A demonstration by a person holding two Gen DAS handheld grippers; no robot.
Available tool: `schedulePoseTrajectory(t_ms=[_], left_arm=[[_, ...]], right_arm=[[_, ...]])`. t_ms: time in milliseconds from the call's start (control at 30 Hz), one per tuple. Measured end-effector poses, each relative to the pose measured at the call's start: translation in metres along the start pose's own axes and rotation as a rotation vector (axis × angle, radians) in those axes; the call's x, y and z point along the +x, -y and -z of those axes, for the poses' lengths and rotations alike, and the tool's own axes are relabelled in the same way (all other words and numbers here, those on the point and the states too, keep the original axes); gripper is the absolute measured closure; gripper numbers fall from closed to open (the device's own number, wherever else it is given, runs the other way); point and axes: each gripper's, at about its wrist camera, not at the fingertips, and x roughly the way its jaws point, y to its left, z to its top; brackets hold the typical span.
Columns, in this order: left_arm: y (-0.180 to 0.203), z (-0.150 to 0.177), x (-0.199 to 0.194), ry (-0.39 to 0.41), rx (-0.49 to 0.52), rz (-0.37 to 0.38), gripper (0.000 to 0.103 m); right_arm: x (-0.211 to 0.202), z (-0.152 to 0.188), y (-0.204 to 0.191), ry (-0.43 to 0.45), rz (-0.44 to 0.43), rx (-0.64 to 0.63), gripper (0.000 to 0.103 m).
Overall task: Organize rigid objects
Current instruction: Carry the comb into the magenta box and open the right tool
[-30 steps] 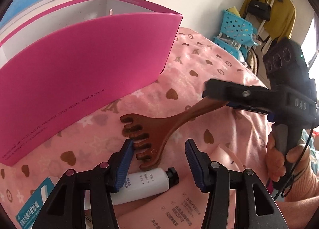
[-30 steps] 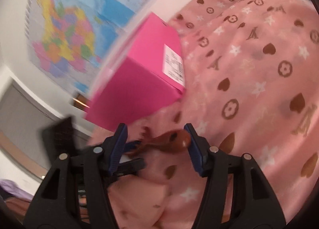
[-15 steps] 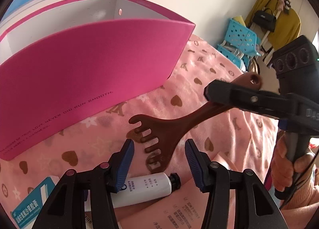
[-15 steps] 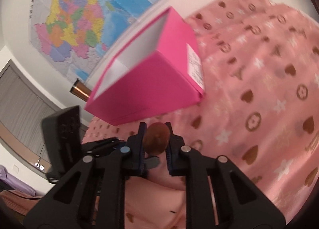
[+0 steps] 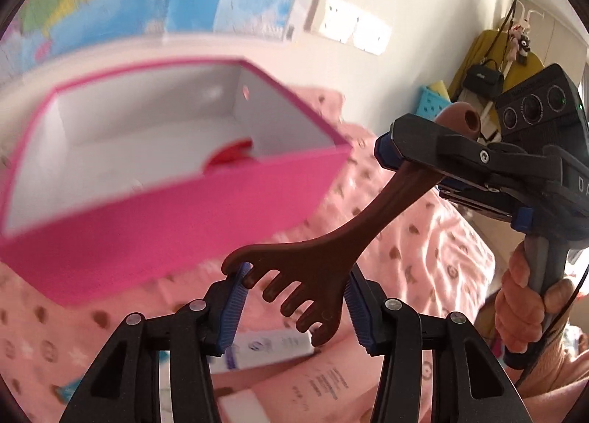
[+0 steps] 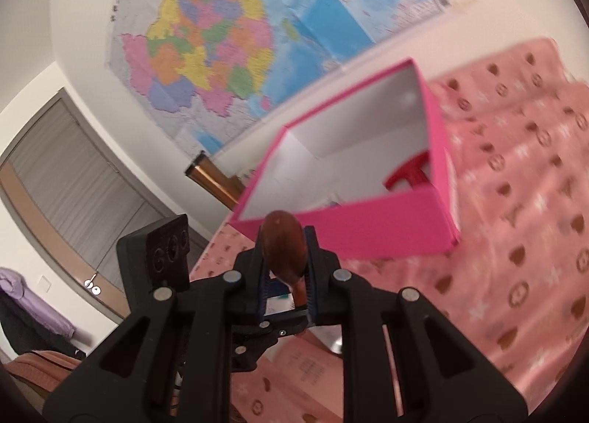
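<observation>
The right tongs (image 6: 285,277) are clamped tight on the handle of a brown wooden scalp-massage comb (image 5: 316,261), gripping it just below the rounded, holed end, and they carry its whole weight in the air. The left tongs (image 5: 294,298) stand spread wide, one blue pad on each side of the comb's toothed head; the left-hand pad looks to be touching or nearly touching the outermost prong, but I cannot tell whether they press on it, and they do not appear to have hold of anything.

The comb hangs tilted, teeth low and towards the left tongs, handle rising to the right hand (image 5: 526,309). Just beyond it sits an open pink cardboard box (image 5: 257,198) with white inner walls, resting on a bed covered in a pink patterned blanket (image 5: 434,239). Something red (image 6: 408,174) already lies on the box floor near one corner. Under the left tongs, a white tube (image 5: 272,347) and some papers lie on the blanket.

As I read it, the carrying step is in hand: the comb is lifted and not yet over the box. The next move calls for swinging it above the near pink wall, lowering it into the free floor beside the red thing, then letting go, with the left tongs kept clear of the teeth.
</observation>
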Motion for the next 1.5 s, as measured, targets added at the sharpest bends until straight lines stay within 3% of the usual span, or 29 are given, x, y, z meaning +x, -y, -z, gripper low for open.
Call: schedulePoseTrajectory(t_ms=[300, 600, 867, 1033, 1233, 1300, 1367, 1500], left_arm=[[-0.018, -0.041, -0.019, 0.072, 0.028, -0.084, 0.053], [-0.040, -0.064, -0.002, 0.037, 0.019, -0.142, 0.053], [-0.051, -0.074, 0.020, -0.002, 0.026, -0.187, 0.053], [-0.058, -0.074, 0.034, -0.041, 0.014, -0.198, 0.053], [-0.062, -0.073, 0.041, -0.054, 0.000, -0.204, 0.052], [-0.062, -0.073, 0.040, -0.052, 0.004, -0.209, 0.051], [-0.061, -0.073, 0.039, -0.046, 0.010, -0.216, 0.051], [-0.059, -0.071, 0.035, -0.034, 0.011, -0.204, 0.051]], right_arm=[[0.019, -0.046, -0.012, 0.043, -0.082, -0.014, 0.085], [0.051, -0.075, 0.017, 0.049, -0.104, 0.074, 0.085], [0.071, -0.080, 0.043, 0.038, -0.063, 0.122, 0.084], [0.080, -0.078, 0.048, -0.001, 0.021, 0.092, 0.080], [0.081, -0.071, 0.042, -0.013, 0.214, -0.027, 0.071], [0.079, -0.068, 0.039, -0.009, 0.296, -0.063, 0.060], [0.074, -0.067, 0.039, -0.001, 0.329, -0.076, 0.050], [0.061, -0.064, 0.040, 0.033, 0.348, -0.072, 0.049]])
